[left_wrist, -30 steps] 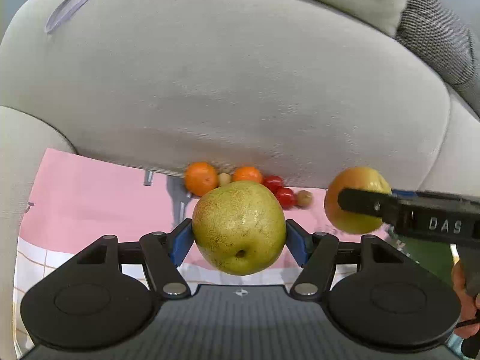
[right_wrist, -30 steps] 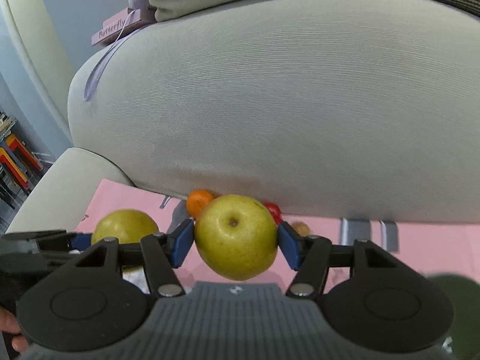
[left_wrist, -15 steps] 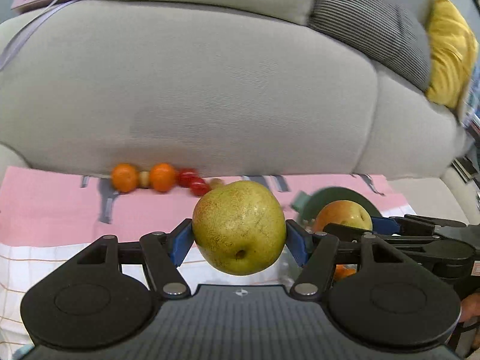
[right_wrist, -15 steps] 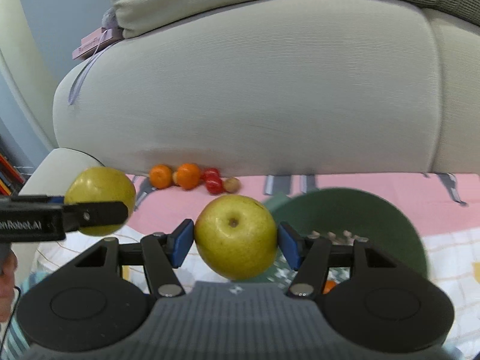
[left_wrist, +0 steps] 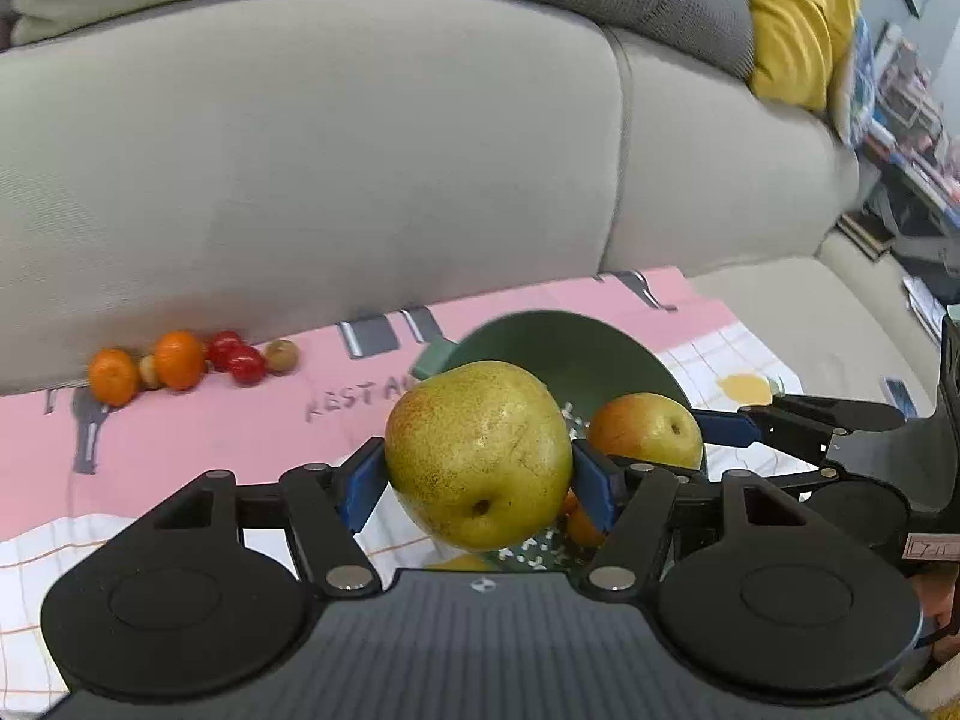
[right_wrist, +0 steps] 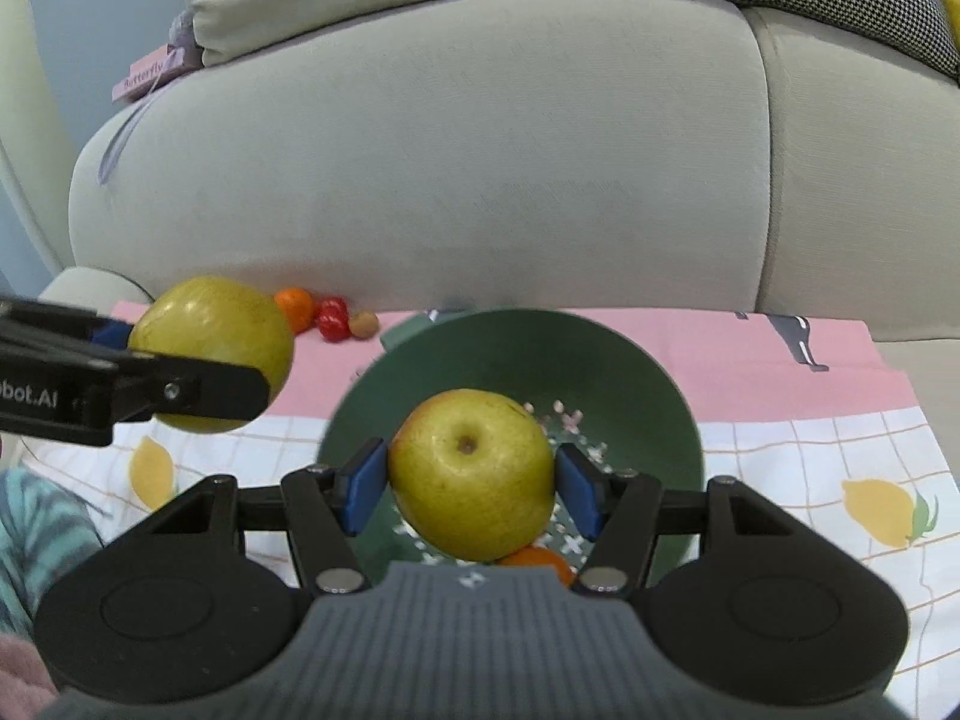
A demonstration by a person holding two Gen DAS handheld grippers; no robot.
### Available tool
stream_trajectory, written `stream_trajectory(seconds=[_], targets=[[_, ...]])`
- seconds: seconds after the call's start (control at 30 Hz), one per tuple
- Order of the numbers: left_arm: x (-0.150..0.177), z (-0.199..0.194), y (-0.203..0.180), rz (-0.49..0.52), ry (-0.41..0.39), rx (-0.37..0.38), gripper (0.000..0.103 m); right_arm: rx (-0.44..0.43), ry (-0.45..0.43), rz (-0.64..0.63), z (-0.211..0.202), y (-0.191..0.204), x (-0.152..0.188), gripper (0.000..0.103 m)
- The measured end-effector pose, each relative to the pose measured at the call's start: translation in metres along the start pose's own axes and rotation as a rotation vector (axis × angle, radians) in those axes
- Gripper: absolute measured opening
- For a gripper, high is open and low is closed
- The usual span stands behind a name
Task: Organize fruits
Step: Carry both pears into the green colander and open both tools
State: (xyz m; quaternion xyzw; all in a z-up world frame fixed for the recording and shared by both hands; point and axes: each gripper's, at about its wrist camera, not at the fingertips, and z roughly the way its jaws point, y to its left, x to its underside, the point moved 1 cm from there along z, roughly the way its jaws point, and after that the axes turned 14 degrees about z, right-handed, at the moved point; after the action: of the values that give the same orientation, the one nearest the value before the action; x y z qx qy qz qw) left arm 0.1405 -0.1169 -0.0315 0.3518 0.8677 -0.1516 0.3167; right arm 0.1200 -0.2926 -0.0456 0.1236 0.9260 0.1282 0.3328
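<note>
My left gripper [left_wrist: 477, 480] is shut on a speckled yellow-green pear [left_wrist: 478, 454], held just left of a dark green bowl [left_wrist: 576, 354]. My right gripper [right_wrist: 471, 483] is shut on a yellow apple [right_wrist: 471, 474], which hangs over that green bowl [right_wrist: 636, 384]. An orange fruit [right_wrist: 537, 561] lies inside the bowl under the apple. In the left wrist view the apple [left_wrist: 645, 429] shows to the right; in the right wrist view the pear [right_wrist: 210, 336] shows at left. Two oranges [left_wrist: 144, 366], red tomatoes [left_wrist: 237, 357] and a small brown fruit [left_wrist: 282, 355] sit in a row against the sofa back.
The bowl stands on a pink and white checked cloth [right_wrist: 810, 456] spread over a grey sofa seat, with the sofa backrest [right_wrist: 450, 168] close behind. Cushions, one yellow [left_wrist: 798, 24], lie on top. A pink book [right_wrist: 147, 75] rests on the armrest at left.
Both grippers have carried their fruit to the right across the cloth. The green bowl has come into view, and the apple now hangs over it with the pear beside it.
</note>
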Motion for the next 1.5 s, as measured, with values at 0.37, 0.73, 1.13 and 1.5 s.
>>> stream_trajectory(seconds=[0.37, 0.73, 1.13, 1.5], targets=[[-0.005, 0.042, -0.031, 0.164, 0.123, 0.043, 0.075, 0.049, 0.039, -0.088, 0.020, -0.026, 0.005, 0.059], [-0.003, 0.076, -0.046, 0.329, 0.263, 0.045, 0.075, 0.095, 0.042, -0.224, 0.042, -0.039, 0.009, 0.059], [0.002, 0.103, -0.054, 0.465, 0.381, 0.048, 0.075, 0.134, 0.096, -0.390, 0.071, -0.034, 0.019, 0.059], [0.006, 0.123, -0.063, 0.540, 0.449, 0.052, 0.075, 0.109, 0.111, -0.435, 0.081, -0.031, 0.016, 0.060]])
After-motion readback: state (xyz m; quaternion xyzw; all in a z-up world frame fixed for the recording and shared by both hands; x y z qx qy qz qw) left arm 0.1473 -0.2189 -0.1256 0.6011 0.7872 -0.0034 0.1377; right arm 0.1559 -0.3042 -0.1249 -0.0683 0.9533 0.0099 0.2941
